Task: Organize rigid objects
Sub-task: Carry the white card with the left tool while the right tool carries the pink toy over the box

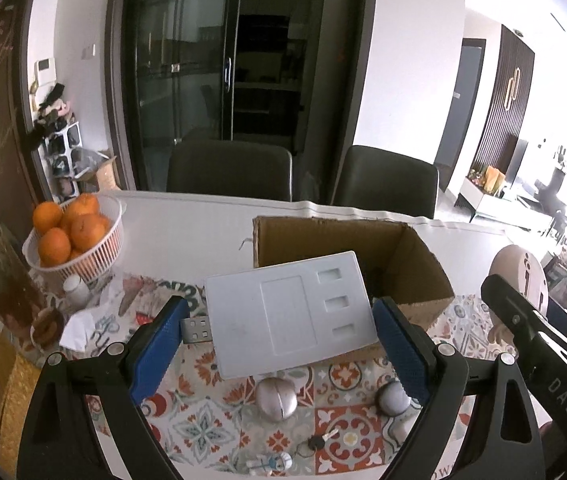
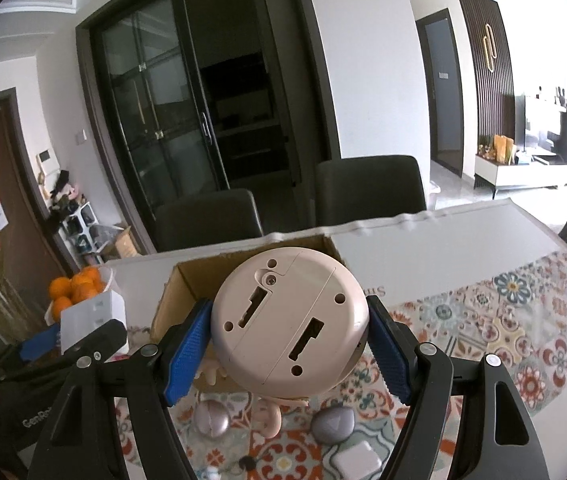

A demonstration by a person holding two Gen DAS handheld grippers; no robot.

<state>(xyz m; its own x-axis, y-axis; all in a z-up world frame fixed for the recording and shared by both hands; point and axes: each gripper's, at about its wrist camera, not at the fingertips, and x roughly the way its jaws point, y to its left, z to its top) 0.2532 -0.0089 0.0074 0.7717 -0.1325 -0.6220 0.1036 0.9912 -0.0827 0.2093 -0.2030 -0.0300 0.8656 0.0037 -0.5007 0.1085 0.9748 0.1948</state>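
The left gripper (image 1: 279,334) clamps a white USB card reader (image 1: 289,314) in front of the open cardboard box (image 1: 419,276); the right gripper (image 2: 289,350) pinches a round pink toy base (image 2: 289,320) just before it; each should clear the rim, then release low inside, one at a time.

Right gripper (image 2: 289,354) clamps a round pink gadget (image 2: 289,322).
Behind it stands an open cardboard box (image 2: 187,288).

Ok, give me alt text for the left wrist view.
The left gripper holds a white card-shaped USB device above a patterned tablecloth, just before an open cardboard box. A basket of oranges sits far left.
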